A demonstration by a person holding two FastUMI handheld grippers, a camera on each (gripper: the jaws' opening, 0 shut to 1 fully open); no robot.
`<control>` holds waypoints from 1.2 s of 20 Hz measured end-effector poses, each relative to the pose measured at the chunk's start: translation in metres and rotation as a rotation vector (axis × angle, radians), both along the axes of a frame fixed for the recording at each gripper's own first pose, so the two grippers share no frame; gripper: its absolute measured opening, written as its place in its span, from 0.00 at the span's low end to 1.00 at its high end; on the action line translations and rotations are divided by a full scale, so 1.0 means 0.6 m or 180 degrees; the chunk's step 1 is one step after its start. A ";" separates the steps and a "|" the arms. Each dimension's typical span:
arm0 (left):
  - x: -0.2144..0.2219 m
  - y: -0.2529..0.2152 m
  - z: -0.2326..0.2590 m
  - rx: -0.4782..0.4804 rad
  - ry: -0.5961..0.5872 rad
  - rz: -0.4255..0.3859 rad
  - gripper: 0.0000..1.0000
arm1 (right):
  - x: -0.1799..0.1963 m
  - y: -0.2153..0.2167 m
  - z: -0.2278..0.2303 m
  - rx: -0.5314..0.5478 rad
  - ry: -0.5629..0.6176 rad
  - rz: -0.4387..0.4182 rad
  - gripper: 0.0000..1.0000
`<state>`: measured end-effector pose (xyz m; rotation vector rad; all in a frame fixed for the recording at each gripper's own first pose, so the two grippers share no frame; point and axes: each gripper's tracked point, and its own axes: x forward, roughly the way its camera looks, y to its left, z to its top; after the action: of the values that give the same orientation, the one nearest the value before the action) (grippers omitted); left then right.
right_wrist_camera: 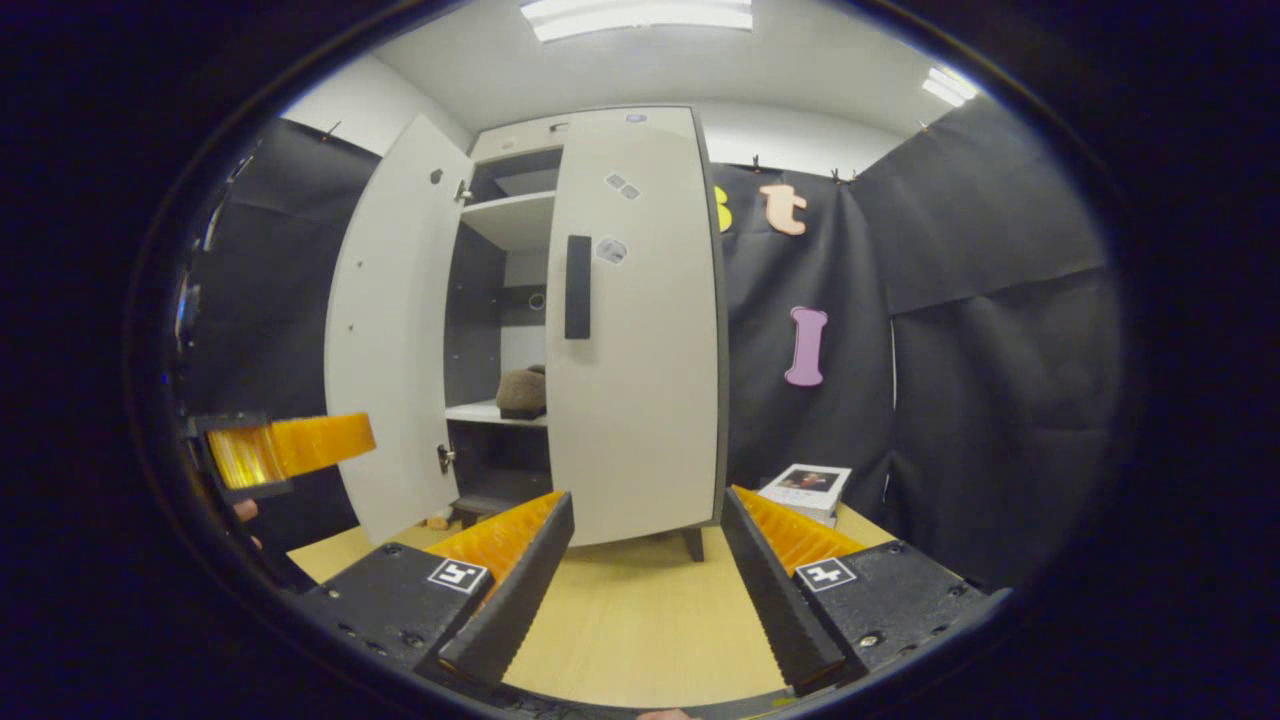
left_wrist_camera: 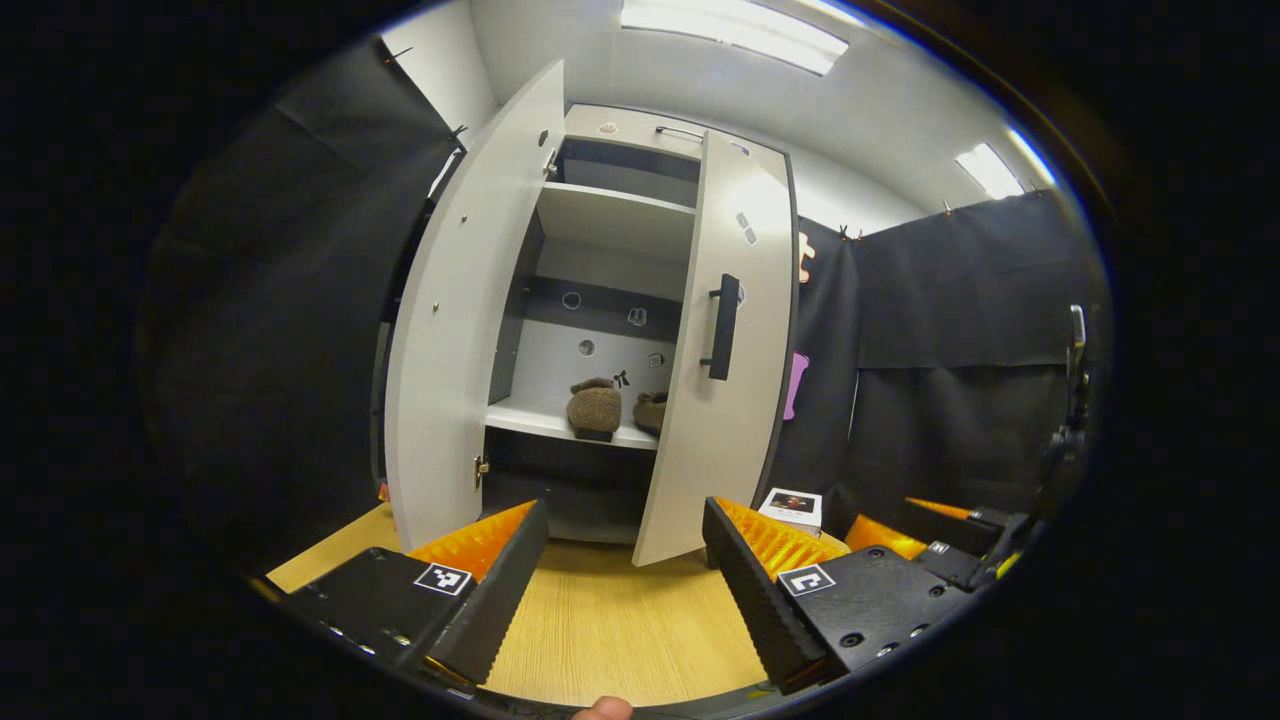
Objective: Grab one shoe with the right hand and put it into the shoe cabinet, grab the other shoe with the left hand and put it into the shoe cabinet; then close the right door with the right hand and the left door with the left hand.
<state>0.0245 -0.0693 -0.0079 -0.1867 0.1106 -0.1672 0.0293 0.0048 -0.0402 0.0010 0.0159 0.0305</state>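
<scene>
Two brown fuzzy shoes stand side by side on the lower shelf of the white shoe cabinet (left_wrist_camera: 610,215): the left shoe (left_wrist_camera: 594,408) in full sight, the right shoe (left_wrist_camera: 651,410) half hidden by the right door (left_wrist_camera: 725,400). That door with its black handle (left_wrist_camera: 722,327) is swung most of the way across its half; the left door (left_wrist_camera: 455,330) stands wide open. My left gripper (left_wrist_camera: 625,590) is open and empty, well in front of the cabinet. My right gripper (right_wrist_camera: 645,590) is open and empty too, facing the right door (right_wrist_camera: 635,340). One shoe (right_wrist_camera: 522,392) shows through the gap.
A small white box (left_wrist_camera: 792,505) (right_wrist_camera: 810,488) lies on the wooden surface (left_wrist_camera: 610,620) right of the cabinet. Black cloth walls close in both sides. The right gripper (left_wrist_camera: 930,530) shows at the far right of the left gripper view, the left gripper (right_wrist_camera: 285,450) at the left edge of the right gripper view.
</scene>
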 end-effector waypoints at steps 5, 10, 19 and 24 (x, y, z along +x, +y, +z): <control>0.025 0.040 0.051 -0.0149 -0.0184 0.0096 0.95 | 0.001 0.026 -0.012 -0.0047 0.0106 0.0155 0.97; 0.062 0.191 0.163 -0.0220 -0.0710 0.0607 1.00 | 0.012 0.028 -0.020 -0.0217 0.0177 0.0216 0.97; 0.187 0.426 0.192 -0.0211 -0.0804 0.1473 1.00 | 0.023 0.024 0.003 -0.0278 0.0094 0.0191 0.97; 0.196 0.435 0.186 -0.0303 -0.0581 0.1453 0.95 | 0.032 0.014 0.006 -0.0322 0.0099 0.0138 0.97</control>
<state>0.1420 0.1918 0.1036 -0.2856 -0.1229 0.2659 0.0487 0.0130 -0.0367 -0.1001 0.0486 0.0730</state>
